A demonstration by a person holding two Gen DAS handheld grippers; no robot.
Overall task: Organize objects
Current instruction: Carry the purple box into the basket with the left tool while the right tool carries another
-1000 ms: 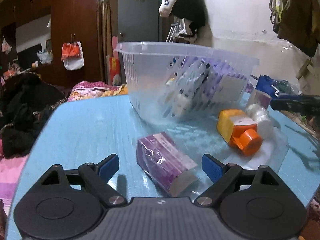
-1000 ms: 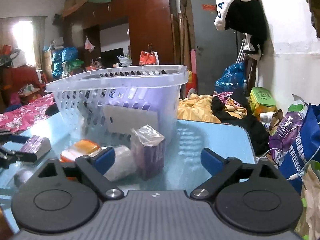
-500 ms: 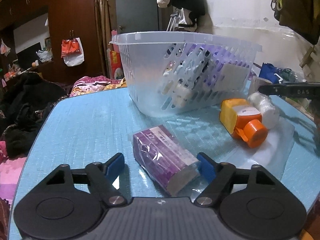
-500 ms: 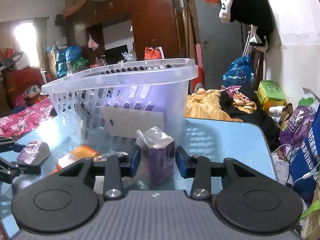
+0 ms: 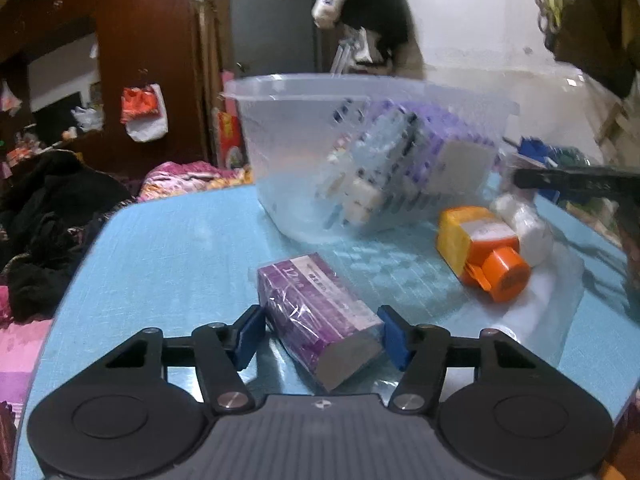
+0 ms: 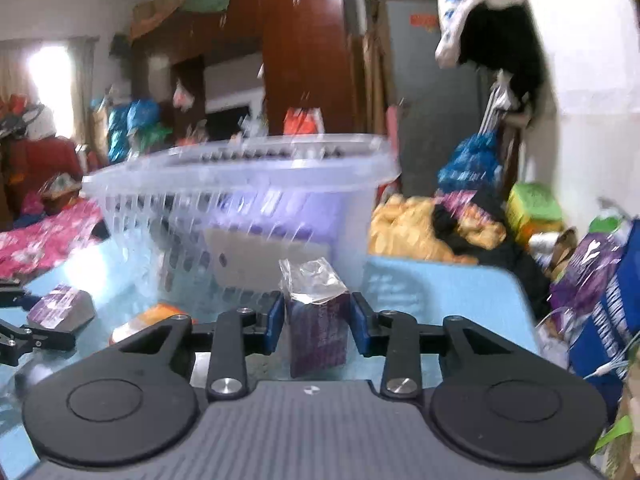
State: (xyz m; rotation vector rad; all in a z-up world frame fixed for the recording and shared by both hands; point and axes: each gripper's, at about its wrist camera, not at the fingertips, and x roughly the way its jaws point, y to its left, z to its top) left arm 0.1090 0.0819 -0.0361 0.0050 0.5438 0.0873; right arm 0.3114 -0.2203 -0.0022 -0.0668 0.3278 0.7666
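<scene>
Left wrist view: the left gripper (image 5: 320, 330) has just been closing its jaws around a purple box (image 5: 316, 316) lying flat on the blue table (image 5: 168, 248). Both pads seem to touch its sides. The box's long axis runs diagonally, its grey end toward the camera and rightward, its far end toward the basket (image 5: 360, 152). An orange bottle (image 5: 480, 250) lies to the right, cap toward the camera.

Right wrist view: the right gripper (image 6: 318, 320) is clamped on an upright purple pack (image 6: 318, 320), crinkled wrap on top, just before the basket (image 6: 240, 188). Its jaws have just been closing.
</scene>
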